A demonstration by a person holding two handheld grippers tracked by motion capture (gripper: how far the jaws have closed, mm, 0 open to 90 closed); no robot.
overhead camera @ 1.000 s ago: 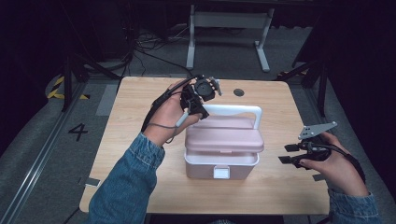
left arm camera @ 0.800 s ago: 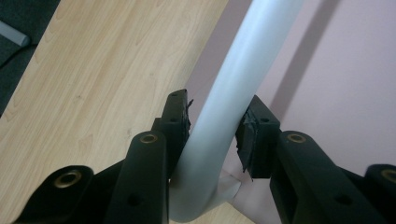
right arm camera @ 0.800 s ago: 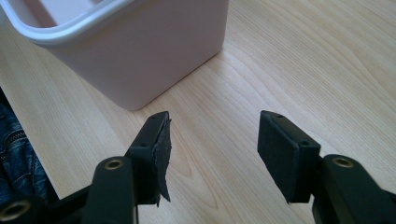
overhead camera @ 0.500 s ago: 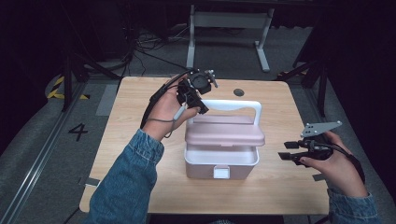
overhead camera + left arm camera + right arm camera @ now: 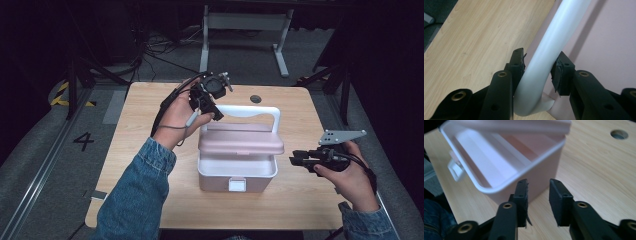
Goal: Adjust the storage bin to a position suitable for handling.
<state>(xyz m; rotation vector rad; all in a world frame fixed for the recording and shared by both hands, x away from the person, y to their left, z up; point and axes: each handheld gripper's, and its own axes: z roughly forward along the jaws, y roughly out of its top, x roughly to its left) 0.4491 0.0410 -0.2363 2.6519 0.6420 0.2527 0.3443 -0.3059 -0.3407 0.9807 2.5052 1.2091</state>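
A pink box [image 5: 237,175] with a white latch [image 5: 237,185] stands mid-table. Its pink lid [image 5: 240,145] is raised and tilted, leaving a gap above the base. My left gripper [image 5: 212,112] is shut on the left bend of the lid's white handle [image 5: 250,111]. In the left gripper view the pads [image 5: 520,63] press both sides of the handle [image 5: 549,47]. My right gripper [image 5: 295,159] hovers just right of the box, apart from it. Its jaws have just been closing and stand open with nothing between them [image 5: 538,195]; the box's open inside [image 5: 506,162] lies ahead.
The wooden table [image 5: 145,130] has a round hole [image 5: 255,99] behind the box. Its right edge lies close under my right hand. Beyond the far edge stand a metal frame [image 5: 240,22] and cables on the floor.
The left gripper has lifted the handle and the lid has come up off the base. The right gripper has drawn slightly away from the box and its jaws have narrowed.
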